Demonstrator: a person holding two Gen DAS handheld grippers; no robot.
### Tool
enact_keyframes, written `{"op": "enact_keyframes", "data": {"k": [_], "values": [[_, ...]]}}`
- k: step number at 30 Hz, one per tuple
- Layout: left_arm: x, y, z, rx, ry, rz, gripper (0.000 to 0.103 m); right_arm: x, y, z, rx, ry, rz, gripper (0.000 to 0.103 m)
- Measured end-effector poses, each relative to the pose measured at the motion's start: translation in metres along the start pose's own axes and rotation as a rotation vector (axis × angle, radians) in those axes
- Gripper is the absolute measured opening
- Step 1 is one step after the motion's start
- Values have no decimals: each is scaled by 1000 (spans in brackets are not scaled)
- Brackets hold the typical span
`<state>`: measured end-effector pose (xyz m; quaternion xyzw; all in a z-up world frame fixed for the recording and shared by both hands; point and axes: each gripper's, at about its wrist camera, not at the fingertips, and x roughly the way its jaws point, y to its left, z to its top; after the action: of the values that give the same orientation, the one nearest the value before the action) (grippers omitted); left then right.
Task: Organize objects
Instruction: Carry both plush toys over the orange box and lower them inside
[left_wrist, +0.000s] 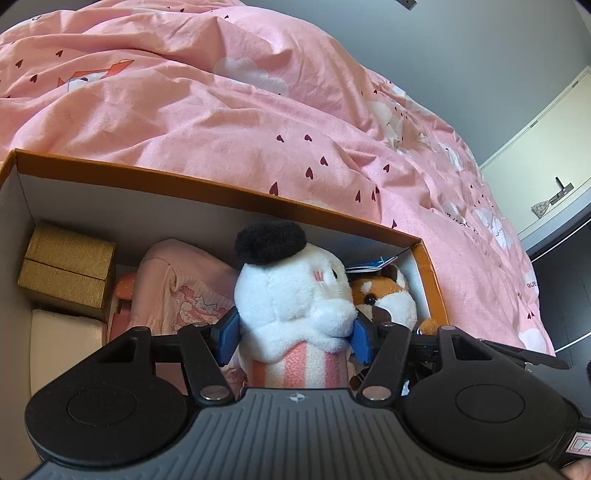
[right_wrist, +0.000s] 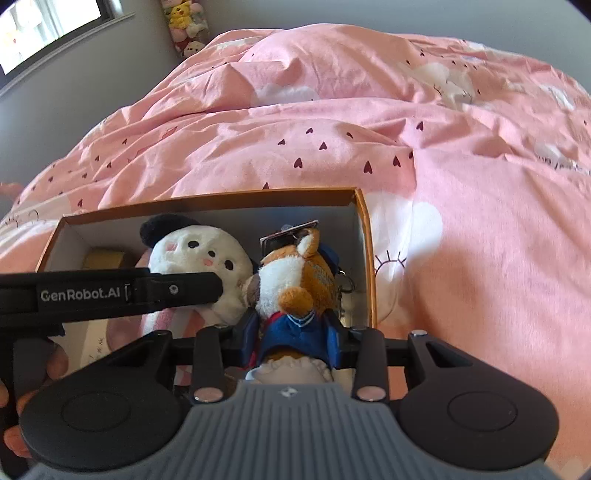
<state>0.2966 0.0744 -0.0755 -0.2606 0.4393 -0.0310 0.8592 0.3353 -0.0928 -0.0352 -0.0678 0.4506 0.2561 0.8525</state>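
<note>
— Plush, both of them, soft and light. The left gripper (left_wrist: 293, 334) has its jaws closed on the white plush (left_wrist: 295, 291) at the middle, above its pink-striped body.

— And the right gripper (right_wrist: 293, 338)?

— Its jaws clamp the fox plush (right_wrist: 295, 280) at its blue jacket. Both toys sit inside the orange box (left_wrist: 207, 188) on the bed (left_wrist: 258, 110), touching each other.

— Room to move?

— Tight, I judge. Beyond the left jaws lie a pink pouch (left_wrist: 188, 280) and a gold box (left_wrist: 66, 269); outside the right jaws the box wall is close. Above is open.
</note>
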Motion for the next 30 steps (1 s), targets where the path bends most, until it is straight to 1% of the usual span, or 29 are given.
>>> {"op": "enact_keyframes", "data": {"k": [4, 10, 13, 14, 18, 22, 23, 24, 25, 26, 28, 29, 30], "values": [[10, -7, 2, 40, 15, 44, 69, 11, 11, 3, -126, 4, -55, 39], [24, -11, 4, 73, 52, 74, 73, 30, 25, 3, -308, 28, -135, 39], [28, -15, 4, 102, 68, 88, 77, 38, 31, 1, -383, 48, -163, 40], [30, -16, 4, 114, 76, 93, 80, 41, 32, 1, -407, 56, -171, 40], [26, -15, 6, 122, 103, 68, 84, 49, 38, -1, -500, 93, -195, 40], [13, -11, 8, 125, 117, 40, 86, 46, 34, 4, -522, 108, -166, 42], [9, -11, 9, 129, 122, 32, 85, 44, 33, 5, -529, 109, -158, 44], [6, -10, 10, 129, 125, 23, 80, 41, 33, 6, -536, 108, -145, 46], [4, -10, 10, 129, 128, 14, 77, 38, 33, 7, -540, 107, -129, 55], [2, -10, 10, 131, 131, 8, 70, 35, 32, 8, -544, 111, -116, 60], [3, -10, 8, 146, 141, 13, 63, 29, 31, 9, -555, 120, -111, 61], [5, -11, 7, 152, 143, 23, 55, 26, 30, 9, -560, 123, -103, 60], [6, -11, 6, 153, 143, 17, 52, 23, 30, 8, -564, 127, -96, 56]]}}
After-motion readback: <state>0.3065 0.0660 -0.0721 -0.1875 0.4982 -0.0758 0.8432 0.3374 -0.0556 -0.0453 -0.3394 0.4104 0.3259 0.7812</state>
